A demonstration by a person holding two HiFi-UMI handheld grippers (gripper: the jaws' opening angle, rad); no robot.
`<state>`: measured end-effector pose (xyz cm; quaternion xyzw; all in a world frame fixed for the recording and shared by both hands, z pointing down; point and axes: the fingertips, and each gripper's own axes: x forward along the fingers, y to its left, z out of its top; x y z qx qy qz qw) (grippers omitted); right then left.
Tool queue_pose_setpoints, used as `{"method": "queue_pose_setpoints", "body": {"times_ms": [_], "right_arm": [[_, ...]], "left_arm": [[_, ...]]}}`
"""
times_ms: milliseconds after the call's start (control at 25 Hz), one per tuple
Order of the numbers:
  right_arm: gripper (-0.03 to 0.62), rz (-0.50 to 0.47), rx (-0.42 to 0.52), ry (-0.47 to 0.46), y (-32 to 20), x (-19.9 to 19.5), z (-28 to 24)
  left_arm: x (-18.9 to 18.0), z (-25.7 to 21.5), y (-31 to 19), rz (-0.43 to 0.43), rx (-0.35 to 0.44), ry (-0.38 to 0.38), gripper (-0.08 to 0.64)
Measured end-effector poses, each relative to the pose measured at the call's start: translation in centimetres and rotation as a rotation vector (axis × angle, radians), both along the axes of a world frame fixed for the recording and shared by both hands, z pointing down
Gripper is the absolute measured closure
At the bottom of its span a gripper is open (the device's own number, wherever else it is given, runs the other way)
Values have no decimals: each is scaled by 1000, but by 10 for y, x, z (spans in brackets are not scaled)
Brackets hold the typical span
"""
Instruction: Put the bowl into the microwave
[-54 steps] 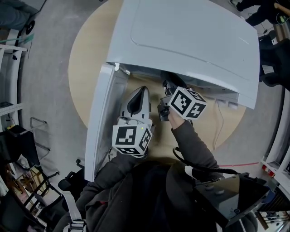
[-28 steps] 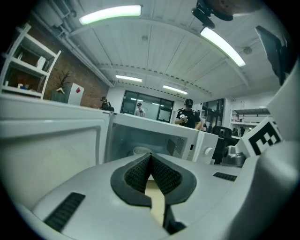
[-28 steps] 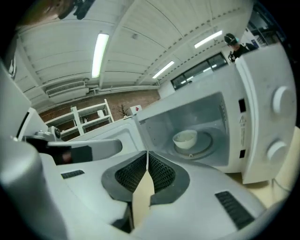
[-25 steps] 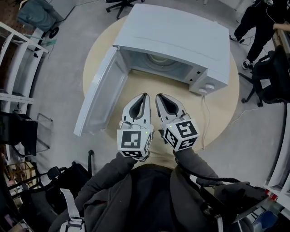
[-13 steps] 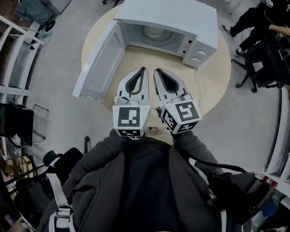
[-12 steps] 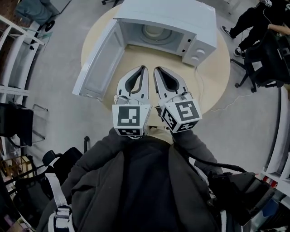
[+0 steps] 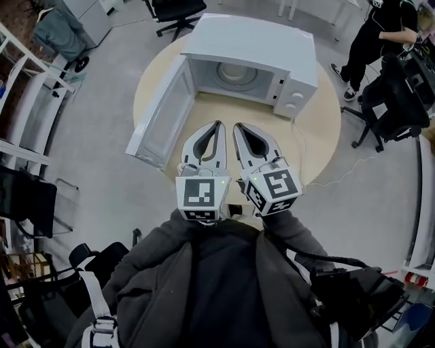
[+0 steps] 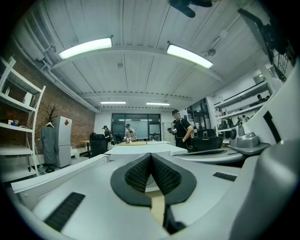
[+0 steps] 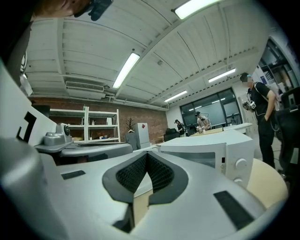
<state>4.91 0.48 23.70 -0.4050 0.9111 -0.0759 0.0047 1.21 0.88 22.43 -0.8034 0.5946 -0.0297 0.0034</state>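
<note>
Round wooden worktop (image 7: 319, 136) on a grey floor (image 7: 95, 115), white microwave (image 7: 251, 41) at its far side, door (image 7: 163, 115) swung wide open to the left. The bowl (image 7: 238, 73) sits inside the microwave cavity, a pale round shape, apart from both tools. Two round knobs (image 7: 293, 102) on the microwave's right front panel. A thin cable (image 7: 316, 180) runs from the microwave across the worktop and off its near edge to the floor. Left tongs (image 7: 217, 126) and right tongs (image 7: 238, 127) are held side by side over the near part of the worktop, pointing at the microwave, short of it. Left tongs closed, pads together, nothing between them. Right tongs have just closed the last bit, pads meeting, nothing gripped either. The room is an open office or lab: white shelving (image 7: 20, 95) at left, a black office chair (image 7: 173, 10) beyond the worktop, another dark chair (image 7: 394, 102) at right, and a person in black (image 7: 377, 34) standing at far right. The left gripper view shows a brick wall (image 8: 70, 122), strip lights (image 8: 84, 47) on a white panelled ceiling, a white cabinet (image 8: 63, 140), and more people (image 8: 180, 133) farther back.
</note>
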Motion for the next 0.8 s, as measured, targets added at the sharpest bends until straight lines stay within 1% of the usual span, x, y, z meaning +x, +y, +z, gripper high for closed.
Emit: {"method": "queue_pose_setpoints", "body": {"times_ms": [200, 360, 520, 800], "right_arm": [[584, 6, 15, -3, 1, -6, -10], [584, 9, 15, 5, 1, -7, -10], [584, 10, 14, 12, 1, -9, -11], [584, 1, 54, 8, -3, -21, -27]], "left_arm": [[-7, -7, 2, 9, 10, 1, 552], [-8, -7, 2, 15, 13, 15, 552], [-10, -8, 0, 20, 18, 13, 552], [-20, -19, -1, 14, 37, 24, 552]]}}
